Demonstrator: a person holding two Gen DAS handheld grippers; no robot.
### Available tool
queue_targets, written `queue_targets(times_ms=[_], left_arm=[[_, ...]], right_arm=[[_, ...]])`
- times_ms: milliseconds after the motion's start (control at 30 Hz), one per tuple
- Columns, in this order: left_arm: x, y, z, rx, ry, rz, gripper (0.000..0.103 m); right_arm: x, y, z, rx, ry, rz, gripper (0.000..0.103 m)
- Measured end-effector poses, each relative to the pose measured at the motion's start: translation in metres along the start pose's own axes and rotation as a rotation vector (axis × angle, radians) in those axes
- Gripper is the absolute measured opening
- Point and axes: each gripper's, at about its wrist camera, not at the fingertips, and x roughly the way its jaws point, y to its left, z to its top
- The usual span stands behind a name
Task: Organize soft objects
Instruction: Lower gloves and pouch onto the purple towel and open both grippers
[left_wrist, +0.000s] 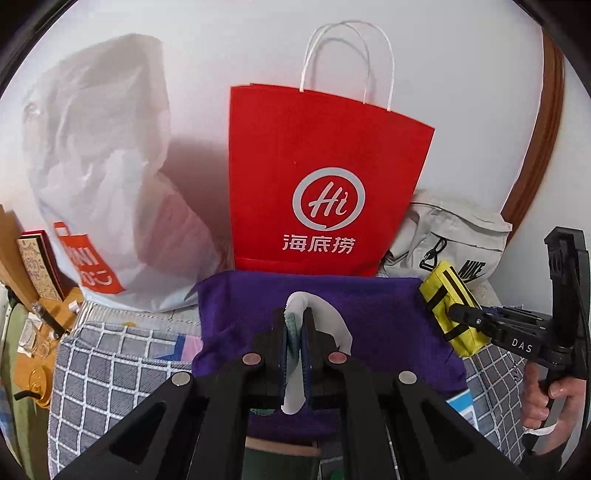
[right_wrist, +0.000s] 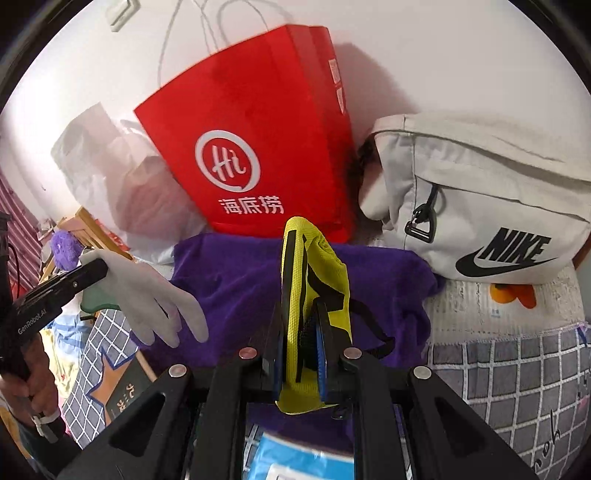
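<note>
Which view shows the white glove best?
Right wrist view: the white glove hangs side-on from the left tongs, palm and fingers fully visible over the purple cloth. The left wrist view shows the glove edge-on, pinched between its own pads, mostly hidden by them.

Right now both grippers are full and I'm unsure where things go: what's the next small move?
Probably carry the yellow pouch, clamped in the right gripper, forward over the purple cloth toward the red paper bag. The left gripper already pinches the white glove; neither item is stowed yet.
</note>
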Motion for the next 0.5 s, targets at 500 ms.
queue_targets(times_ms=[500], left_arm=[[0.075,0.012,0.006,-0.024,0.109,0.014,0.007]], right_arm=[[0.053,-0.025,-0.001,0.044,0.067,-0.085,0.015]])
